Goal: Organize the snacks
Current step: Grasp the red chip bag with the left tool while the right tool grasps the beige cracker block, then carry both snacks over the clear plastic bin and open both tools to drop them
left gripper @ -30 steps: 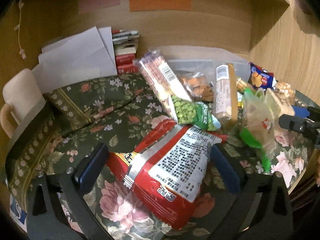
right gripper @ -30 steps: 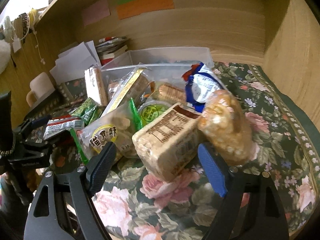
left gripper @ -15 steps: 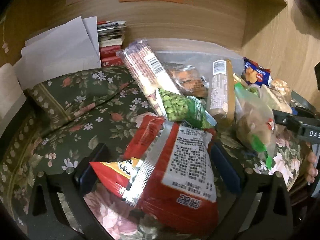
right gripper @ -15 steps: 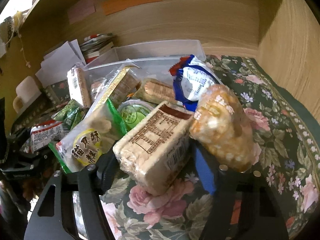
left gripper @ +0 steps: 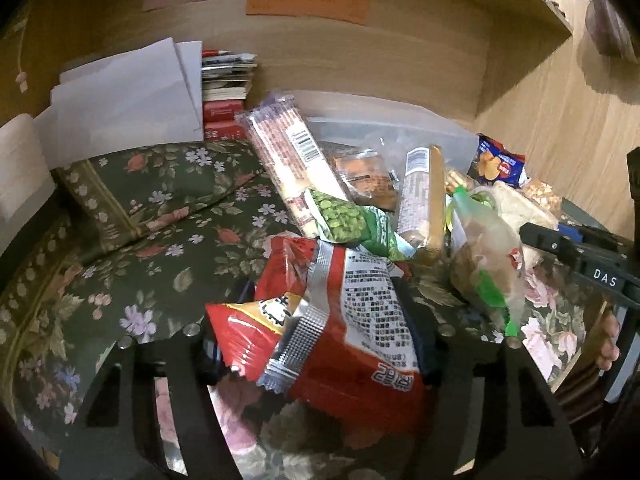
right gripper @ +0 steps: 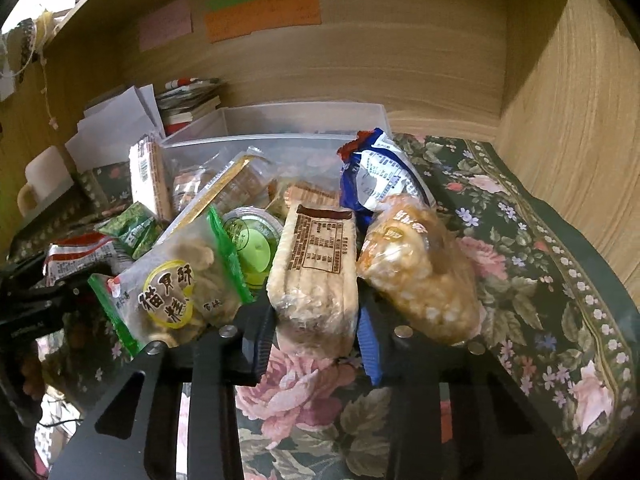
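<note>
The left gripper [left gripper: 316, 344] has just been closing and pinches the red snack bag [left gripper: 340, 320]. The right gripper [right gripper: 316, 320] clamps the rice cracker pack [right gripper: 316, 272] near the desk's front edge.

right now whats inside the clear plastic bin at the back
The clear bin holds wrapped snacks, among them a gold-edged biscuit pack. Its floor and far half are hidden behind the pile.

Ten wrapped snacks crowd the right-wrist view, among them one red foil packet [right gripper: 76, 250], one pale rice-cracker pack [right gripper: 316, 272] and one blue-and-white bag [right gripper: 380, 178]. One clear plastic bin [right gripper: 304, 120], three coloured paper notes and one cream mug [right gripper: 42, 180] complete the tally.
</note>
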`<state>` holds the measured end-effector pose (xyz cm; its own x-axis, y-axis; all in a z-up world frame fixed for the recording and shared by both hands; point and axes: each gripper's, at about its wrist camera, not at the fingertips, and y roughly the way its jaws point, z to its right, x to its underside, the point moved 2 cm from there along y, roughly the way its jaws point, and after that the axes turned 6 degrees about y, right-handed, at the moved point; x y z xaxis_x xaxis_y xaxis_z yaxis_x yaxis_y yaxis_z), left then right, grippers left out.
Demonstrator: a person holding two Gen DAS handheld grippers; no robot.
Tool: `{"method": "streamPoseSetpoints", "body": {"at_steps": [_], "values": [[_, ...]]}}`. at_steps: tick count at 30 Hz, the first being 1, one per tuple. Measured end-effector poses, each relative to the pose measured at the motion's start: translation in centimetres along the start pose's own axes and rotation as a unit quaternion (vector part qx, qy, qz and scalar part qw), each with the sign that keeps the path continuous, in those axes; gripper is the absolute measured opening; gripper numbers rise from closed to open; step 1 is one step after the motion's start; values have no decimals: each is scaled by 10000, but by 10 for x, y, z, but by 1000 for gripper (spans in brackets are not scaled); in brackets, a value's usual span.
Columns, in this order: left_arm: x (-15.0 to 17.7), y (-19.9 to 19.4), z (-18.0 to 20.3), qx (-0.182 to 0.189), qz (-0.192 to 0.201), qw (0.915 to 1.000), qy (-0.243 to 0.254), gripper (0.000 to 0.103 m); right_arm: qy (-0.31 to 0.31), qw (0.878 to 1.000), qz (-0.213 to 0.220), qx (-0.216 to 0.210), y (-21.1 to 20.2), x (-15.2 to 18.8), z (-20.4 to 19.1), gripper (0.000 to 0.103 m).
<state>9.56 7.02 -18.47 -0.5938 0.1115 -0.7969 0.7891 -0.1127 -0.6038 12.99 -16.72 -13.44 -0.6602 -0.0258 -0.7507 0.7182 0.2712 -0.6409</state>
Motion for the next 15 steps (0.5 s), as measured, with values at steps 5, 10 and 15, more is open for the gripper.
{"method": "streamPoseSetpoints", "body": {"at_steps": [5, 10, 15], "values": [[2, -16, -4, -202, 66, 9998, -58, 65, -24, 9999, 95, -104, -9, -1, -2, 33], [-6, -36, -10, -372, 296, 9988, -85, 65, -73, 9993, 311, -191, -22, -6, -7, 33], [-21, -55, -10, -503, 618, 9968, -70, 65, -151, 9979, 582, -236, -37, -15, -10, 33]]}}
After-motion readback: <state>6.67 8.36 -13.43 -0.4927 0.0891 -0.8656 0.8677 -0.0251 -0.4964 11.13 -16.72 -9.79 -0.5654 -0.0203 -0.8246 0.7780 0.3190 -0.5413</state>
